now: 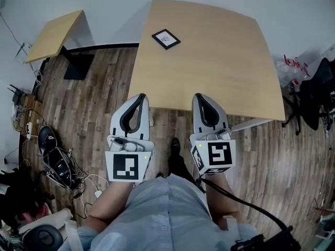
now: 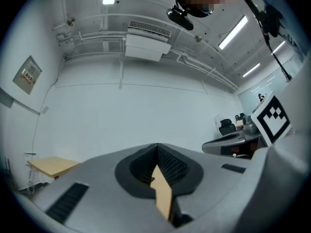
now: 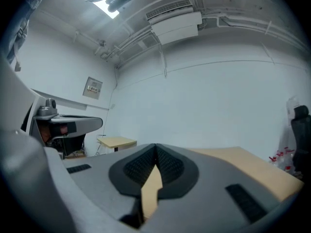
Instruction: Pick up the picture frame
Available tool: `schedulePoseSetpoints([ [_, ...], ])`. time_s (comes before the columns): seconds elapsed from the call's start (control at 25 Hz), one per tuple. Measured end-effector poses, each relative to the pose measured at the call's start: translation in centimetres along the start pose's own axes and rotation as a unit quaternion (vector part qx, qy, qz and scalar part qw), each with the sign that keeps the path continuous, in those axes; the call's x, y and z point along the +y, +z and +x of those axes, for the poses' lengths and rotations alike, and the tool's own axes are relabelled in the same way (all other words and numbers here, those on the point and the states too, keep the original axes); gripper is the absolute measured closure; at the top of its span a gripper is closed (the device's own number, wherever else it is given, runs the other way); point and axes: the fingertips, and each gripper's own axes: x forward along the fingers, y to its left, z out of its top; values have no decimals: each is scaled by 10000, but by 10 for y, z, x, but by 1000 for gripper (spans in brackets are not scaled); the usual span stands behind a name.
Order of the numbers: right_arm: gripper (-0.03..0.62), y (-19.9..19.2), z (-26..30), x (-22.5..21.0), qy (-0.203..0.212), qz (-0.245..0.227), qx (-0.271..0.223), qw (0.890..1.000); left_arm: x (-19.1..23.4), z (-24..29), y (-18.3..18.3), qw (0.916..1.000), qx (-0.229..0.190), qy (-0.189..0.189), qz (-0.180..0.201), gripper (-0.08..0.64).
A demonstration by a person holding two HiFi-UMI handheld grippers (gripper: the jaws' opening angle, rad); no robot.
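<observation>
A small black picture frame with a white picture lies flat at the far left part of the light wooden table. Both grippers hover side by side over the table's near edge, well short of the frame. The left gripper is shut with nothing in it, and in the left gripper view its jaws meet at the tip. The right gripper is shut and empty too, its tips touching. Neither gripper view shows the frame; both point level toward a white wall.
A smaller wooden side table stands at the far left. Cables and shoes clutter the wooden floor on the left. A black chair and a plastic bag stand to the table's right.
</observation>
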Motion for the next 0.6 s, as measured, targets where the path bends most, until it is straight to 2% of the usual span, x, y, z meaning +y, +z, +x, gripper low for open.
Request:
schedulePoseSetpoints([
  [0.28, 591, 3, 76, -42, 404, 184, -26, 9990, 10, 75, 1, 9991, 125, 309, 265, 558],
  [0.6, 591, 30, 143, -73, 798, 71, -320, 9963, 24, 125, 22, 9959, -176, 752, 461, 558],
])
